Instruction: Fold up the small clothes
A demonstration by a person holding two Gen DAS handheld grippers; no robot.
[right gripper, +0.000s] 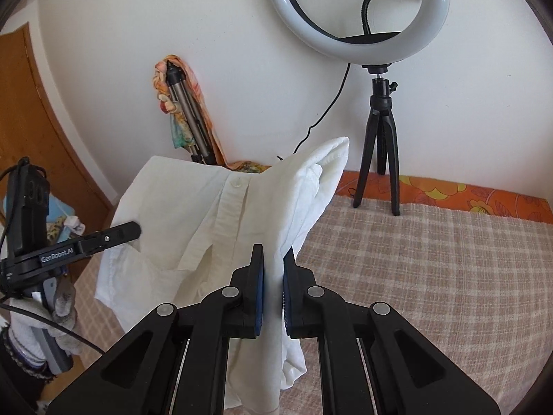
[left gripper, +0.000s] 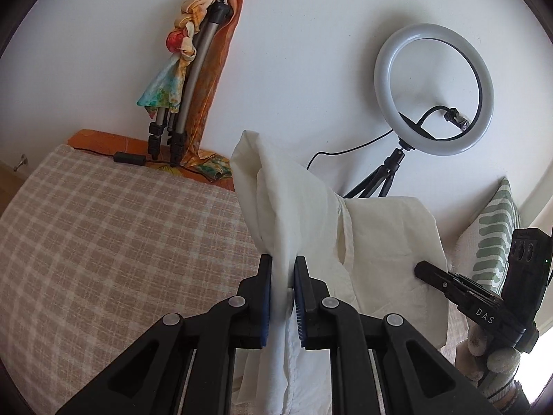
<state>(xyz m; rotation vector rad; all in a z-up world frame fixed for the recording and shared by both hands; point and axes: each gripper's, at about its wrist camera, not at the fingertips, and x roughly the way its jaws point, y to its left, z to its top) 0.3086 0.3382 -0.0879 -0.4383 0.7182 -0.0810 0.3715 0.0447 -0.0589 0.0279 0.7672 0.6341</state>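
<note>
A white shirt (left gripper: pixel 380 242) is held up in the air between the two grippers, above a checked bed cover (left gripper: pixel 121 242). The left gripper (left gripper: pixel 283 297) is closed on a bunched fold of the cloth, which is pinched between its blue pads and trails both upward and down past them. The right gripper (right gripper: pixel 273 294) is likewise clamped on a gathered edge, near what is taken to be the collar or a shoulder.

The span of cloth between the two grips runs sideways, so the shirt's long axis is judged to hang downward toward the cover. Neither gripper is nearer; each holds one top corner. Laying it flat is judged to depend on the hanging part being lowered onto the cover first.

The button placket (right gripper: pixel 235 200) is seen from the right wrist, with one button (right gripper: pixel 236 182) visible. The hem and sleeves are cut off below both views, so their state cannot be told.

Farther back, a ring light (right gripper: pixel 359 7) on a small tripod (right gripper: pixel 380 145) stands on the cover, and a folded tripod draped with a scarf (left gripper: pixel 193 58) leans on the wall (left gripper: pixel 311 52). A patterned pillow (left gripper: pixel 497 235) is partly hidden at the edge.
</note>
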